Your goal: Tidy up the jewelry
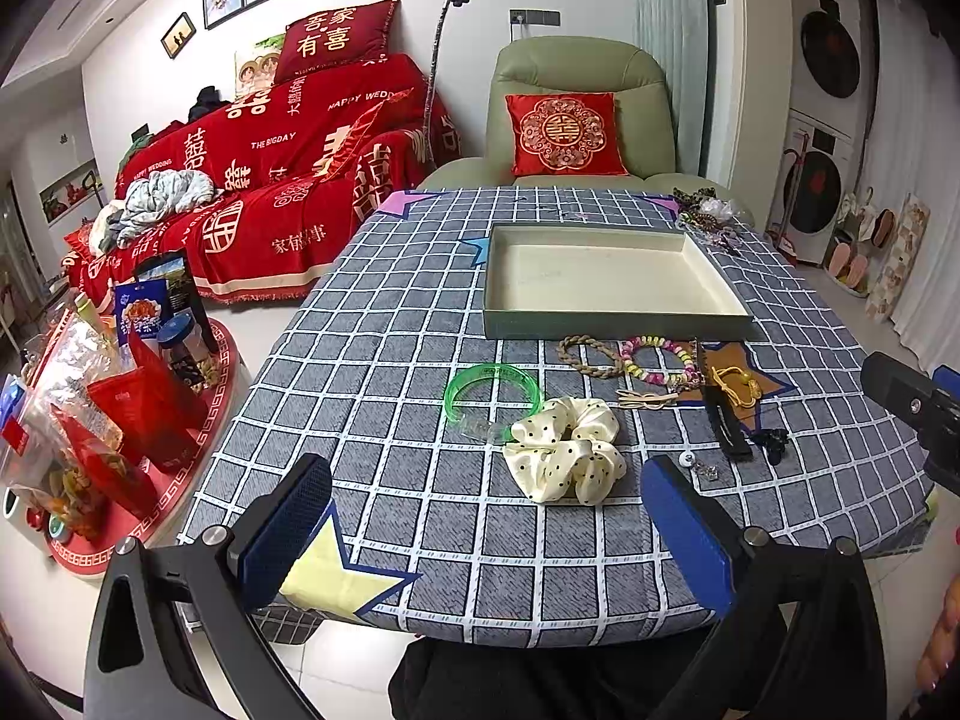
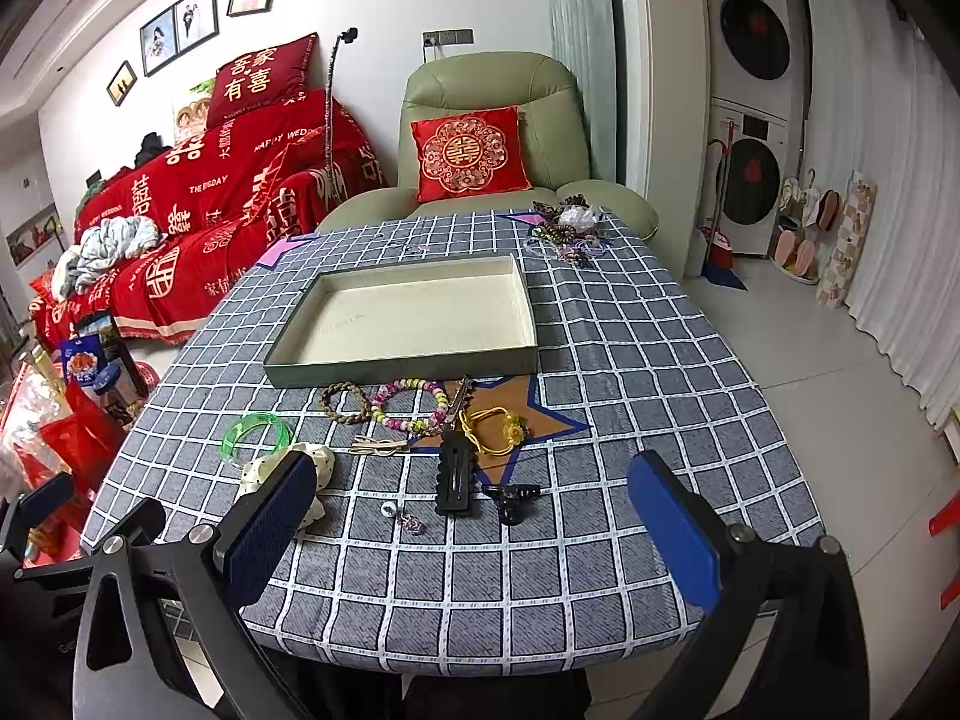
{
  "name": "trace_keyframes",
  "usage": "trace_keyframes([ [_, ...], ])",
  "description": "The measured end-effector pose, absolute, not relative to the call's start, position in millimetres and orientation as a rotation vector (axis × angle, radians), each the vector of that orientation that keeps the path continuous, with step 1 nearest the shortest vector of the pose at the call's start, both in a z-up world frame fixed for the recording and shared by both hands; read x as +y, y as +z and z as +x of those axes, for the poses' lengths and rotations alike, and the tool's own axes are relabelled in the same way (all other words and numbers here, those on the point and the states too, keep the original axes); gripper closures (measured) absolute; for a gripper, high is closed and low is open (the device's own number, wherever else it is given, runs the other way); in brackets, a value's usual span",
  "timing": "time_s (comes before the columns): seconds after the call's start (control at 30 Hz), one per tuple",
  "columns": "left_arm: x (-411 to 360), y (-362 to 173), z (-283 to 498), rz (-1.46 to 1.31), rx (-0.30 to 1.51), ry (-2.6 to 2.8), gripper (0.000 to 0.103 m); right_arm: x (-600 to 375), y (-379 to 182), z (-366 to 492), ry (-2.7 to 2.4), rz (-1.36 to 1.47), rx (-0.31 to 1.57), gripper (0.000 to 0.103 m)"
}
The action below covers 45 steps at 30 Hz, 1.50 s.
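While both pairs of fingers stand spread and hold nothing, the task looks barely begun; the left gripper (image 1: 486, 546) hangs over the near edge of the surface (image 1: 384, 324), facing the scrunchie (image 1: 564, 450) and green bangle (image 1: 492, 390); the right gripper (image 2: 474, 534) hangs likewise near the black clip (image 2: 454, 474) and small charm (image 2: 408, 519). Beyond lie the braided ring (image 2: 345, 402), bead bracelet (image 2: 411, 405) and yellow tie (image 2: 495, 429), all just short of the tray (image 2: 396, 369), which is bare inside; a second heap (image 2: 567, 228) sits at the far right corner. Everything seems left to do; room is open around the tray, though the near edge lies close under both grippers.
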<state>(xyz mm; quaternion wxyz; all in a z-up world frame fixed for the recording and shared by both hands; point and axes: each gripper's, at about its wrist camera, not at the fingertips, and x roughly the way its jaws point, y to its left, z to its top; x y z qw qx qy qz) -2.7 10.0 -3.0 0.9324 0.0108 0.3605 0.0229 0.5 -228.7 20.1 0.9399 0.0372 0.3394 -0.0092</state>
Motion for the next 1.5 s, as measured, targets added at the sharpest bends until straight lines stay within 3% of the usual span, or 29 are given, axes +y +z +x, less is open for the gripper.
trace_keyframes([
  [1.5, 9.1, -4.5, -1.4, 0.021, 0.743, 0.046, 0.0, -227.4, 17.1, 1.9, -0.016, 0.076, 0.699, 0.0],
])
